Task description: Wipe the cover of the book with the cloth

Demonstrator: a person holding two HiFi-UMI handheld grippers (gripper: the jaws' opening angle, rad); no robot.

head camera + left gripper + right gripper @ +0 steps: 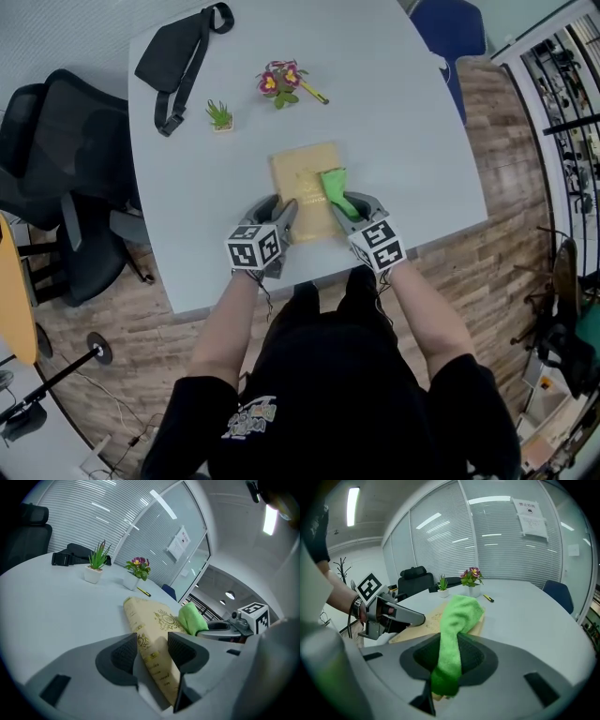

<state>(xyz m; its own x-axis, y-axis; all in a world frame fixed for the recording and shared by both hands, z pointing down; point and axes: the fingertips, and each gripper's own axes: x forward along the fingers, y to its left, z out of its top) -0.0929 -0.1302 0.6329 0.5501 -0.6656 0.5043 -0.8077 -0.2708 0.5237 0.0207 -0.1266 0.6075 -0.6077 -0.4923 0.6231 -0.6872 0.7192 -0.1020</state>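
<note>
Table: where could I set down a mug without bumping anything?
The widest bare stretch of the table lies right of the book, out to the rim. Another lies left of the book, below the small plant. Crowded: the far side with bag, plant and flowers, and the near edge, where left gripper and right gripper meet the book.

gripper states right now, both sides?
left gripper: closed on the book, at its spine edge.
right gripper: closed on the green cloth.

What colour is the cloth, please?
The cloth is bright green, clearest in the right gripper view.
</note>
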